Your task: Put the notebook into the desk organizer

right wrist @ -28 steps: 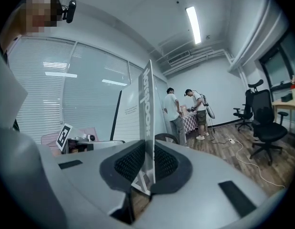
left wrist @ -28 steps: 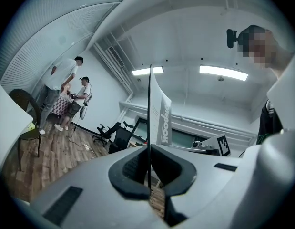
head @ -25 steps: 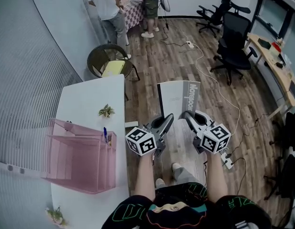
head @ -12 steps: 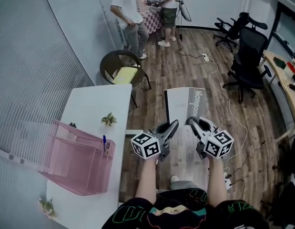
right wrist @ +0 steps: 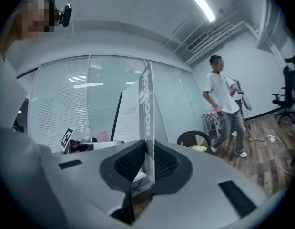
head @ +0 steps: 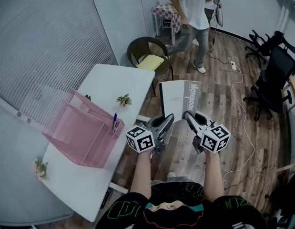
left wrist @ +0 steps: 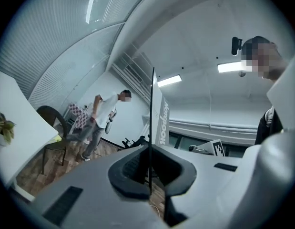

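**Grip.** Your left gripper (head: 167,121) and right gripper (head: 187,116) are both clamped on the notebook (head: 179,98). In the left gripper view the jaws are closed on the bottom edge of the thin cover, which shows edge-on and rises straight out of them. In the right gripper view the jaws pinch the same bottom edge at the grey lettered band.

**Notebook.** It stands upright above both pairs of jaws, with its white face towards you and the grey band on the right gripper's side. It is to the right of the desk organizer (head: 85,137), clear of it and not inside. It hangs over the wooden floor (head: 223,113), not over the white table (head: 114,80) that carries the organizer.

**Organizer.** It is pink and translucent. A blue pen (head: 114,120) stands at the corner nearest the notebook, and a small plant (head: 123,99) sits on the table just beyond that corner.

**Change over the last second.**
- Earlier the organizer sat low at the left of the head view, with the table running straight up the picture. Now the table lies on a diagonal.
- The organizer sits higher in the view, and its pen corner is closer to your left gripper.
- Both grippers hold the notebook in the same way, and it has stayed upright.
- The person in the white shirt (head: 195,18) was at the checked table, far beyond the organizer. The person is now stepping past the chair (head: 149,61) with the yellow cushion.
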The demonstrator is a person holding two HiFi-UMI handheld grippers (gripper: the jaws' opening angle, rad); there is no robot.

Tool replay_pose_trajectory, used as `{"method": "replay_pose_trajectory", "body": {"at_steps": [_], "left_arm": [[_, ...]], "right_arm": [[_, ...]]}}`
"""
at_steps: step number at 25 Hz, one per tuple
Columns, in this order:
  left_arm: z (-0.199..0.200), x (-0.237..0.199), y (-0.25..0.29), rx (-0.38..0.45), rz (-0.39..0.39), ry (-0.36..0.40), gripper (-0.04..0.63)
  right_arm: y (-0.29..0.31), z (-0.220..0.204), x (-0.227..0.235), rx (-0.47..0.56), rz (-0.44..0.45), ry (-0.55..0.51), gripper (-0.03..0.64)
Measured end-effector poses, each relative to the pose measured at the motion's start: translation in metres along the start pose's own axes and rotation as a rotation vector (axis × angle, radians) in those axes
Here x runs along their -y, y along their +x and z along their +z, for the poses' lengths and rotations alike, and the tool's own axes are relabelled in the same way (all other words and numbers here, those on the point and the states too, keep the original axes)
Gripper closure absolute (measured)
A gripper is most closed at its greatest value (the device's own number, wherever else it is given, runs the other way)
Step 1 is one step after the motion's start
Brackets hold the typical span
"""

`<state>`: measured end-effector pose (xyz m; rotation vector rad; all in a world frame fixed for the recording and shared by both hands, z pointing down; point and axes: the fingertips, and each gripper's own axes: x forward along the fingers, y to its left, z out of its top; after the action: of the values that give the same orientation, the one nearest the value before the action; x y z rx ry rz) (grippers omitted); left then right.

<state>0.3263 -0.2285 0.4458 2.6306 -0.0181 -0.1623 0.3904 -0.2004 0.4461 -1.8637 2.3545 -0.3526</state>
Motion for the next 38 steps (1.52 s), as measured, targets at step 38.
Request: {"method": "replay_pose_trajectory", "body": {"at_steps": [38], "left_arm": [[0.124, -0.018, -0.385, 0.411, 0.898, 0.105, 0.475]], "right_arm": [[0.222, -0.036, -0.372, -0.275, 0.864, -0.026, 0.598]]}}
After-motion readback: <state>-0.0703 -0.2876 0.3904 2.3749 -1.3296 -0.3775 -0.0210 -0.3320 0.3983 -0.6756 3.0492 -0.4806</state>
